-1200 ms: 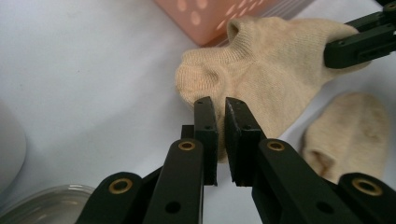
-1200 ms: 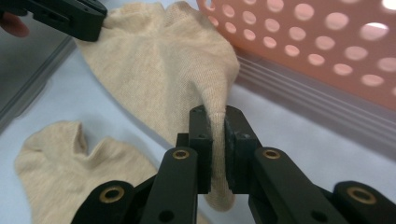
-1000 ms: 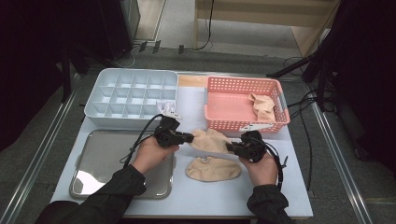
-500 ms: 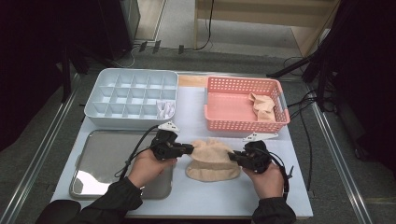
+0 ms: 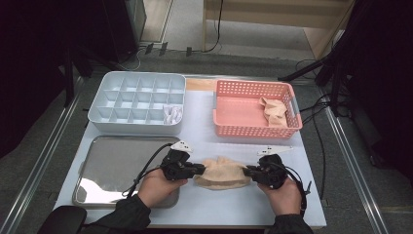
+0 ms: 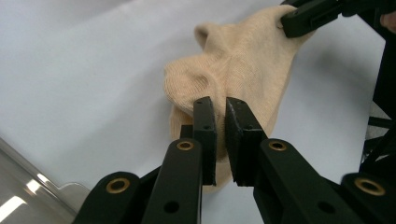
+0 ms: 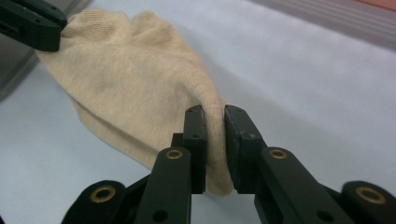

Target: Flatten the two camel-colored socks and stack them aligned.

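Note:
A beige sock (image 5: 222,172) lies stretched across the white table near the front edge, between my two grippers. My left gripper (image 5: 202,169) is shut on the sock's left end, its jaws pinching the fabric (image 6: 233,65). On the sock's right end my right gripper (image 5: 247,171) is shut, a fold of the sock (image 7: 140,74) squeezed between its jaws. The right gripper view also catches the left gripper's jaw tip (image 7: 32,23) at the far end of the sock.
A pink basket (image 5: 238,130) at the back right holds another beige sock (image 5: 273,111). A white compartment box (image 5: 112,124) at the back left has a white item (image 5: 172,114) in one cell. A metal tray (image 5: 112,161) lies at the front left beside my left hand.
Both grippers have drawn the sock toward the table's front edge and pulled it flatter between them. Their hold on it has not changed.

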`<state>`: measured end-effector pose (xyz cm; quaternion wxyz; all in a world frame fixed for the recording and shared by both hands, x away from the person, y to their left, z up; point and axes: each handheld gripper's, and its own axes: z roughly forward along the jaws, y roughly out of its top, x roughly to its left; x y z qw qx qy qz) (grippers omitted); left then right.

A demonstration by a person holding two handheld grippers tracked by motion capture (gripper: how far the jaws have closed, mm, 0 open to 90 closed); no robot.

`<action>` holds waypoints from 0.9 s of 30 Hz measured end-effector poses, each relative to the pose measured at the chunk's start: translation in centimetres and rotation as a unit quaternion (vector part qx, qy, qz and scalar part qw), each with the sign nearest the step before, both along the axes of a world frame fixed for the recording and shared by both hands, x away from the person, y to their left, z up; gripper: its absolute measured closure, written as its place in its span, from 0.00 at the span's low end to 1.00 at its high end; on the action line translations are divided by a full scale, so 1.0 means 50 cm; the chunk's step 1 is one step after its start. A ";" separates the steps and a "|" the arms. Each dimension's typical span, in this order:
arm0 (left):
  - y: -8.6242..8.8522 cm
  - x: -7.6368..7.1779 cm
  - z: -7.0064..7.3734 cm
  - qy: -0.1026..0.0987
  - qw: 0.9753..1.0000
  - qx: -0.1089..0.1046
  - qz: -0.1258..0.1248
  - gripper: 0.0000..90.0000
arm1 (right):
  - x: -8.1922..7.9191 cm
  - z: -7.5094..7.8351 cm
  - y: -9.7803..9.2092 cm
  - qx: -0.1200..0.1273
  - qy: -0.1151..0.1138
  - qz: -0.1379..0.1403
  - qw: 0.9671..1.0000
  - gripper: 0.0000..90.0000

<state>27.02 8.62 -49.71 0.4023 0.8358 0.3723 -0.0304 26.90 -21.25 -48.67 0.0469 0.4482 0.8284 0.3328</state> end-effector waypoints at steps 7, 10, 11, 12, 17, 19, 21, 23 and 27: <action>0.004 -0.007 -0.011 0.003 1.000 0.006 0.001 0.93 | 0.001 0.008 -0.005 0.005 -0.021 -0.004 1.000 0.77; 0.005 -0.013 -0.013 0.002 1.000 0.007 0.002 0.93 | 0.000 0.017 -0.008 0.018 -0.032 -0.014 0.999 0.78; 0.005 -0.014 -0.014 0.004 1.000 0.010 0.001 0.93 | 0.000 0.019 -0.008 0.023 -0.034 -0.015 0.999 0.78; 0.005 -0.017 -0.015 0.002 1.000 0.010 0.002 0.92 | 0.000 0.019 -0.008 0.024 -0.039 -0.014 0.999 0.79; 0.004 -0.025 -0.023 0.005 1.000 0.017 0.002 0.91 | 0.004 0.005 0.004 0.011 -0.025 -0.006 1.000 0.81; 0.007 -0.028 -0.022 0.004 1.000 0.020 -0.001 0.91 | 0.006 -0.003 0.010 0.005 -0.018 -0.001 1.000 0.81; 0.011 -0.028 -0.021 0.007 1.000 0.018 -0.003 0.89 | 0.005 -0.006 0.016 0.000 -0.016 0.003 1.000 0.81; 0.016 -0.026 -0.015 0.009 1.000 0.009 -0.002 0.84 | 0.004 -0.005 0.020 0.001 -0.020 0.006 1.000 0.81; 0.027 -0.018 0.003 -0.013 1.000 0.006 0.009 0.78 | 0.003 -0.010 0.026 -0.005 -0.016 0.011 1.000 0.81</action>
